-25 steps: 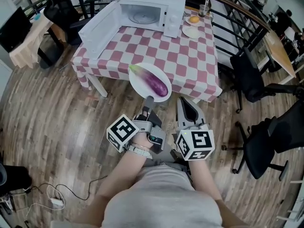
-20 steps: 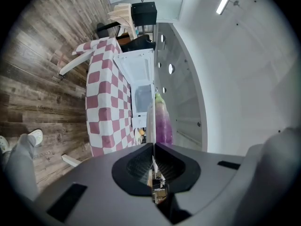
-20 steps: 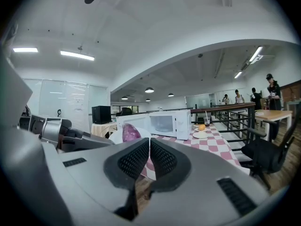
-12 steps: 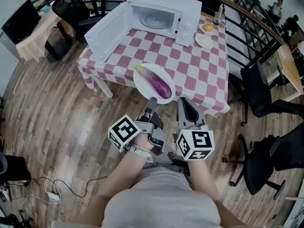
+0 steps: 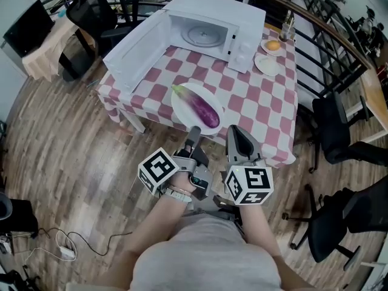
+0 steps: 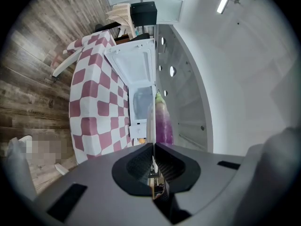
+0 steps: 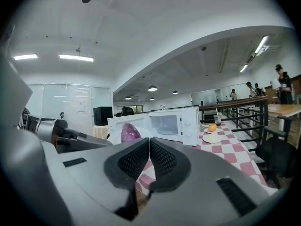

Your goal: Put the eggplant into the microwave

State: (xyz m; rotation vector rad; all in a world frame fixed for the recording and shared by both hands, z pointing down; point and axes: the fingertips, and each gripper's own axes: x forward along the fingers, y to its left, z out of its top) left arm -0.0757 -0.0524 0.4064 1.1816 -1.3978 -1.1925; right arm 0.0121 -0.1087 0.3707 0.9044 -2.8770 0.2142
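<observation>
A purple eggplant [image 5: 202, 110] lies on a white plate [image 5: 182, 99] that hangs over the front of the checked table [image 5: 254, 105]. My left gripper [image 5: 194, 133] is shut on the plate's near rim; in the left gripper view the plate [image 6: 150, 124] shows edge-on, with the eggplant [image 6: 164, 124] beside it. My right gripper [image 5: 234, 132] is beside it, shut and holding nothing; its view shows the eggplant [image 7: 130, 132] to the left. The white microwave [image 5: 233, 24] stands at the table's far side with its door [image 5: 136, 48] swung open to the left and its cavity empty.
A small plate with an orange [image 5: 273, 45], another white plate [image 5: 266, 65] and a glass [image 5: 287, 24] sit right of the microwave. Black office chairs [image 5: 339, 132] stand to the right, a black railing [image 5: 330, 38] runs behind. A power strip with cables [image 5: 63, 252] lies on the wooden floor.
Both grippers and the plate with the eggplant have moved forward, from the table's front edge to over the tablecloth. The microwave looks nearer. The grips are unchanged.
</observation>
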